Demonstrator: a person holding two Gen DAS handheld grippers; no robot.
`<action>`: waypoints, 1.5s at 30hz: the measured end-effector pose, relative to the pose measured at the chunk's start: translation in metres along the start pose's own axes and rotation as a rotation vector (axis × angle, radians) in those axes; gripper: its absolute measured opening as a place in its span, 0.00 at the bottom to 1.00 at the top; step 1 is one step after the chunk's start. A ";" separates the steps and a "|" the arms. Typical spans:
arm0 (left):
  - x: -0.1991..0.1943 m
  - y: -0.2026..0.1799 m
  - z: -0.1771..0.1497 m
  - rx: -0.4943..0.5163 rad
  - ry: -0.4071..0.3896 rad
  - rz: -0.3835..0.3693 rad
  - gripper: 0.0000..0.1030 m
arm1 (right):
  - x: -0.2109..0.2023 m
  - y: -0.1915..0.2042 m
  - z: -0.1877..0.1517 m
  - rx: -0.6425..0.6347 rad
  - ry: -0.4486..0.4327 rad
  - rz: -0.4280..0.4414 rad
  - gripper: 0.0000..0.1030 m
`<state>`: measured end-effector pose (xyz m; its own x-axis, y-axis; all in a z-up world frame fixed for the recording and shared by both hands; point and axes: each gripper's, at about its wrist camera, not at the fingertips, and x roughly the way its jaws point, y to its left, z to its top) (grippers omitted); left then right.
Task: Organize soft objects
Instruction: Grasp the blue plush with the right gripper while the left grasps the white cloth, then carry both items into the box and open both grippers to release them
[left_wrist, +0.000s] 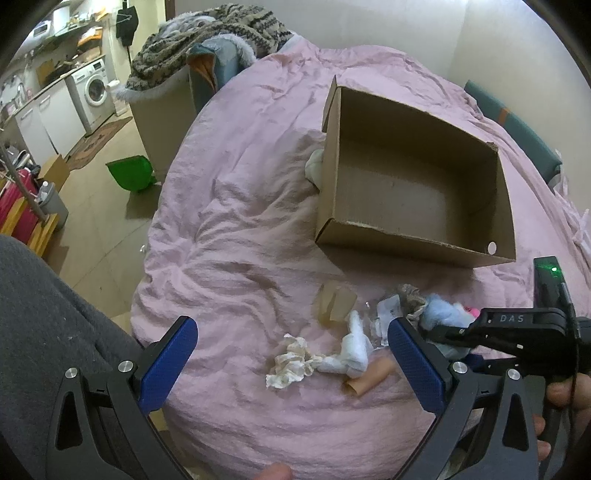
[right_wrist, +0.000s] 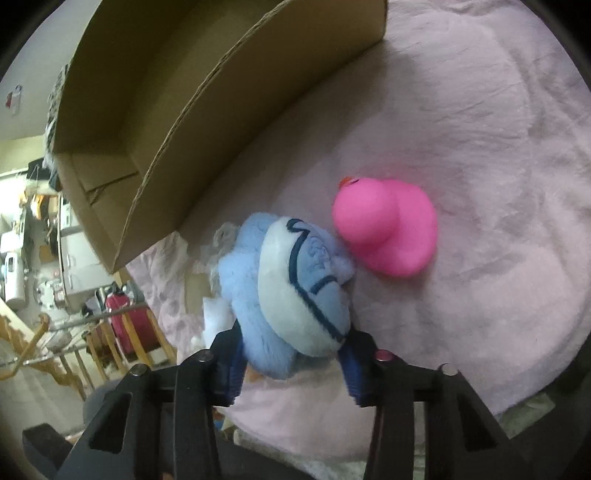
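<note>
An open cardboard box (left_wrist: 413, 184) lies on the pink bedspread (left_wrist: 251, 192); it also shows in the right wrist view (right_wrist: 207, 110). My right gripper (right_wrist: 291, 354) is shut on a light-blue plush toy (right_wrist: 295, 291), which touches a pink rubber duck (right_wrist: 388, 229). In the left wrist view the plush (left_wrist: 443, 314) sits by my right gripper's body. My left gripper (left_wrist: 291, 354) is open and empty above a cream crumpled cloth (left_wrist: 290, 363), a white rolled cloth (left_wrist: 352, 350) and a tan tube (left_wrist: 369, 380).
A beige folded piece (left_wrist: 334, 304) and a tagged grey-brown item (left_wrist: 400, 302) lie in front of the box. A white cloth (left_wrist: 316, 166) sits at the box's left side. A green dustpan (left_wrist: 129, 171), washing machine (left_wrist: 94, 92) and blanket-piled chair (left_wrist: 207, 48) stand left.
</note>
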<state>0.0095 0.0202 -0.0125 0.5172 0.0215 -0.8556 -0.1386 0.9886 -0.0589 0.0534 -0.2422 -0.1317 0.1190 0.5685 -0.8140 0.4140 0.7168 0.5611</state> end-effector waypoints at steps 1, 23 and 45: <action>0.001 0.001 0.000 -0.002 0.009 0.000 1.00 | -0.003 0.001 -0.001 -0.011 -0.016 0.000 0.34; 0.063 0.020 0.019 -0.041 0.391 -0.026 0.81 | -0.079 0.034 -0.002 -0.415 -0.223 0.085 0.18; 0.023 0.006 0.034 -0.039 0.250 -0.189 0.09 | -0.098 0.053 -0.021 -0.518 -0.274 0.056 0.18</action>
<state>0.0493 0.0321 -0.0151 0.3139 -0.2041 -0.9273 -0.0944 0.9651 -0.2444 0.0445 -0.2513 -0.0187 0.3852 0.5358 -0.7514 -0.0865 0.8316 0.5486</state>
